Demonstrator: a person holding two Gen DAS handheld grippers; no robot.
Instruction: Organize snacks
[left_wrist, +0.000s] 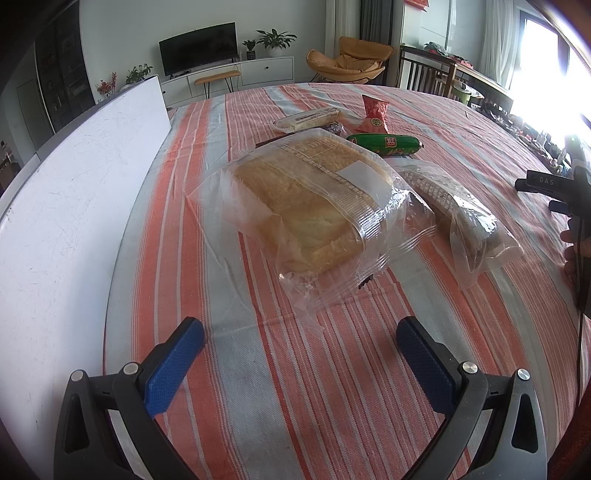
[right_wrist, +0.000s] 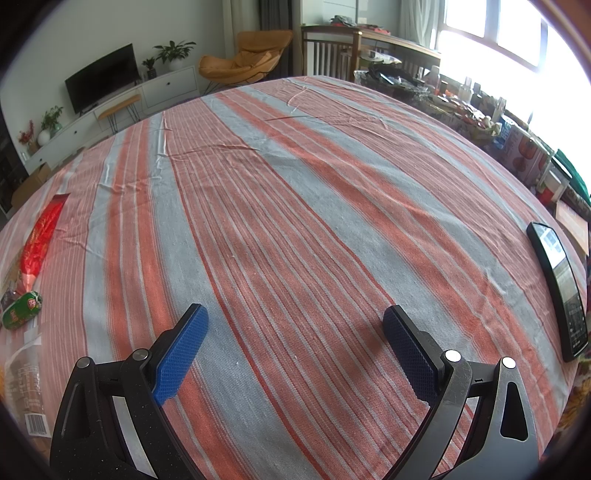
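In the left wrist view a big clear bag of bread (left_wrist: 314, 206) lies on the striped tablecloth just ahead of my open, empty left gripper (left_wrist: 299, 334). To its right lies a smaller clear packet (left_wrist: 458, 210). Behind are a green sausage (left_wrist: 384, 143), a red snack bag (left_wrist: 375, 114) and a flat pale packet (left_wrist: 306, 119). My right gripper (right_wrist: 295, 319) is open and empty over bare cloth; the red bag (right_wrist: 40, 240), green sausage (right_wrist: 22, 308) and a clear packet (right_wrist: 26, 384) lie at its far left.
A white board (left_wrist: 74, 206) runs along the table's left edge. A black phone (right_wrist: 557, 288) lies at the table's right edge. Cluttered shelves and boxes (right_wrist: 517, 147) stand beyond the right edge. The other gripper's body (left_wrist: 554, 192) shows at the right of the left wrist view.
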